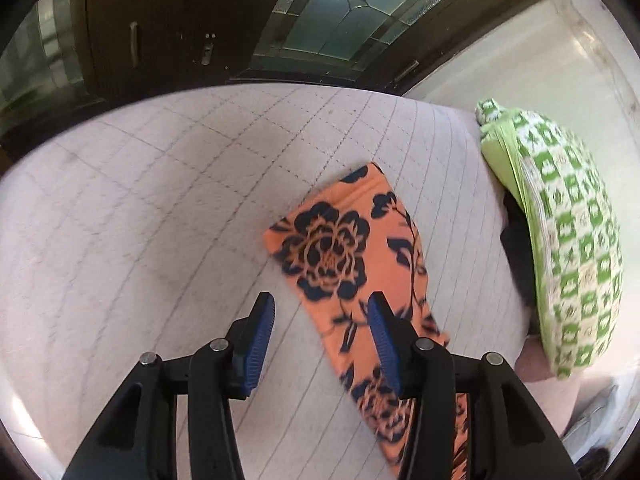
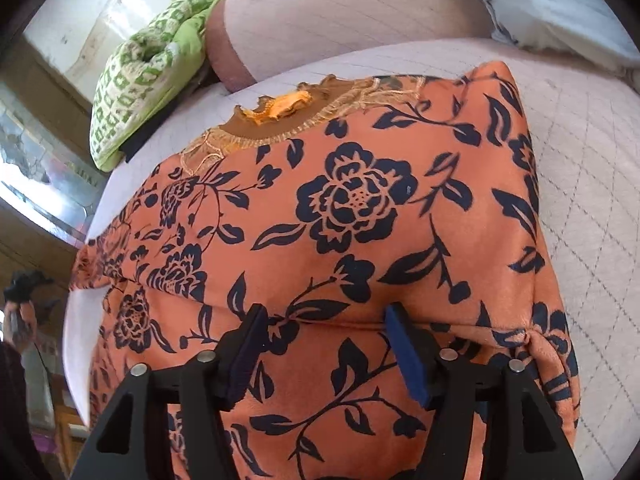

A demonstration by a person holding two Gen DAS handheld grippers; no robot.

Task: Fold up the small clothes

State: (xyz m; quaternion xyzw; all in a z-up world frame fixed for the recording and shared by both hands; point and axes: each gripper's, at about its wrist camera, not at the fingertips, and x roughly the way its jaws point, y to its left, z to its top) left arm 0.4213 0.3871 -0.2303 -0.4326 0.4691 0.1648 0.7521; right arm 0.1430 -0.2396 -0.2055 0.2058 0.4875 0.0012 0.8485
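Note:
An orange garment with a dark navy flower print (image 2: 360,208) lies spread on the quilted bed (image 2: 592,160), its embroidered neckline (image 2: 280,120) toward the far side. My right gripper (image 2: 326,316) hovers low over its near part with jaws apart; a fold ridge of the cloth runs beneath them, and the pads do not press on it. In the left wrist view one narrow part of the garment (image 1: 340,248) stretches diagonally across the bed (image 1: 140,220). My left gripper (image 1: 320,312) stands open above its edge, the right fingertip (image 1: 380,320) over the cloth and the left over bare quilt.
A green-and-white patterned pillow (image 1: 560,240) (image 2: 132,92) lies at the bed's edge beside the garment. A pinkish bolster (image 2: 340,12) and pale bedding (image 2: 560,8) sit beyond the neckline. A dark wooden door (image 1: 160,32) and a glass panel (image 1: 344,12) stand behind the bed.

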